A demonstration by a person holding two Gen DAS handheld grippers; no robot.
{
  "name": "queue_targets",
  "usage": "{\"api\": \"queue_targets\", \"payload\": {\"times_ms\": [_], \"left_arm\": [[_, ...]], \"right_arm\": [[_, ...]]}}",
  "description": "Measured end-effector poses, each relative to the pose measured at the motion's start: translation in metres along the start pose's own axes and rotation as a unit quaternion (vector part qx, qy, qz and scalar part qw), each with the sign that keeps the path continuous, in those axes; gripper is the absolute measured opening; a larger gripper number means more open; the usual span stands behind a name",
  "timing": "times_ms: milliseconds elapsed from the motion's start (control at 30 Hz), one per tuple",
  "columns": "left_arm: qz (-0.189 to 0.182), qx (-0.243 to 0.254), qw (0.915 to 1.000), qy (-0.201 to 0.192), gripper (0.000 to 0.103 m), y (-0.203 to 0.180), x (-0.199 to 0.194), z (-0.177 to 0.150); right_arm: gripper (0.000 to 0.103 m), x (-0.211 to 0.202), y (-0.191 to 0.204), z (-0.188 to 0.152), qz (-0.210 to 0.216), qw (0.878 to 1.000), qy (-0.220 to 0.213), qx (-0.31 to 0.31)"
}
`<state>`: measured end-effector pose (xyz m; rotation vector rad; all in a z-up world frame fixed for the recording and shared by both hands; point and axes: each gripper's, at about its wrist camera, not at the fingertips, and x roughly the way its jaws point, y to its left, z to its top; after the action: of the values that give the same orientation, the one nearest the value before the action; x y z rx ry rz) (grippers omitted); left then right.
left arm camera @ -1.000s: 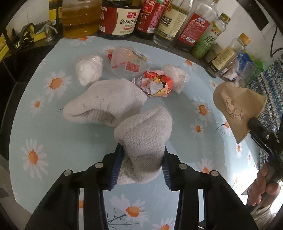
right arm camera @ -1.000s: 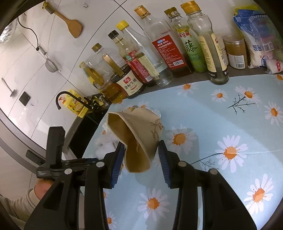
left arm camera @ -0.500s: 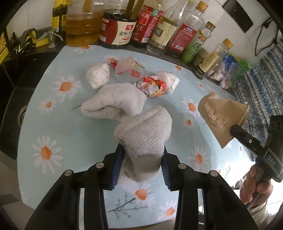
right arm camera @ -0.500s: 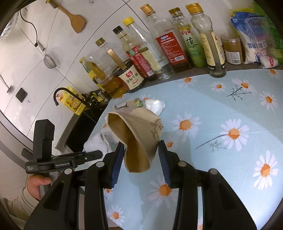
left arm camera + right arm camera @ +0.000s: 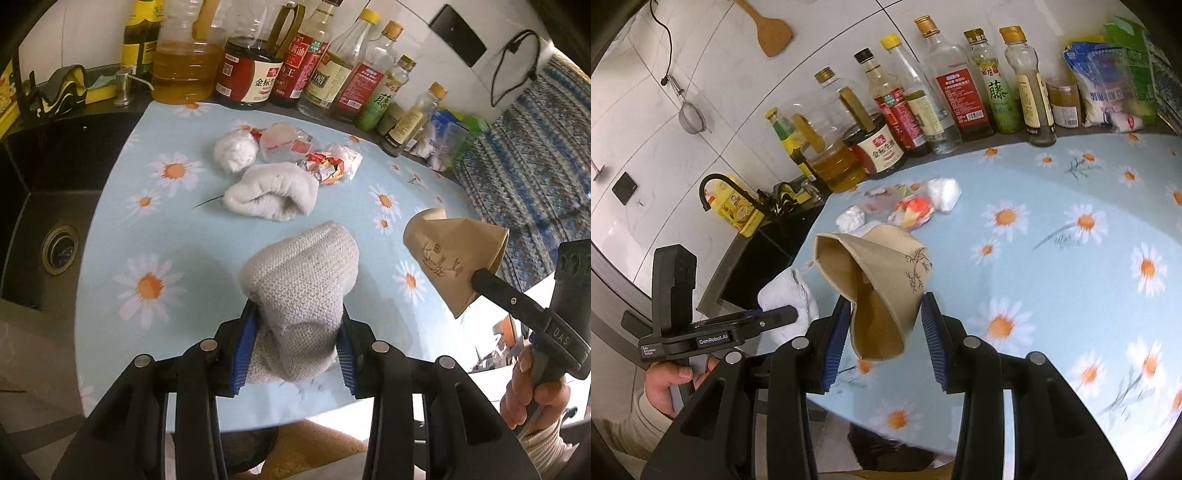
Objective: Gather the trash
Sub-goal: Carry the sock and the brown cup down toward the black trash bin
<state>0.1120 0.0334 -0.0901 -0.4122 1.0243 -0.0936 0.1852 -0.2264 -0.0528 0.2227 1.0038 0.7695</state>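
The left gripper [image 5: 295,347] is clamped on a grey sock [image 5: 301,295] — its blue pads press the bunched knit from both sides, and the toe end bulges out ahead of the fingertips, clear of the cloth [image 5: 110,229]. Ahead of those fingers, on the daisy-print cloth, lies a second sock [image 5: 271,194], and just beyond it a small heap of trash: a white wad [image 5: 236,151], a clear wrapper [image 5: 284,142], a red-and-yellow wrapper [image 5: 325,168] and another white wad [image 5: 347,158] touching it. Bottles [image 5: 258,70] line the far edge behind the heap. A dark sink [image 5: 55,206] sits to the left of the fingers.

The right gripper [image 5: 886,332] is closed on a crushed paper cup [image 5: 879,284] — the pads pinch its lower part, and the open mouth tilts up and to the left past the fingertips. In the left wrist view the cup [image 5: 454,254] hangs to the right of the left fingers, above the cloth's edge. A hand [image 5: 532,387] grips the right handle there.
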Motion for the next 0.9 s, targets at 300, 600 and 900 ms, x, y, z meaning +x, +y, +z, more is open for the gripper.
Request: {"api": "queue_targets", "payload": {"times_ms": [300, 600, 900], "left_arm": [[-0.019, 0.020, 0.9996, -0.001, 0.038, 0.024, -0.032, -0.034], [-0.045, 0.043, 0.9980, 0.013, 0.038, 0.037, -0.051, -0.069], [-0.057, 0.044, 0.9967, 0.037, 0.037, 0.056, -0.050, -0.106]], "right_arm": [[0.041, 0.001, 0.055, -0.043, -0.007, 1.000, 0.004, -0.004], [0.041, 0.000, 0.099, -0.090, -0.018, 1.000, 0.012, 0.003], [0.041, 0.006, 0.120, -0.136, -0.035, 0.999, 0.039, 0.016]]}}
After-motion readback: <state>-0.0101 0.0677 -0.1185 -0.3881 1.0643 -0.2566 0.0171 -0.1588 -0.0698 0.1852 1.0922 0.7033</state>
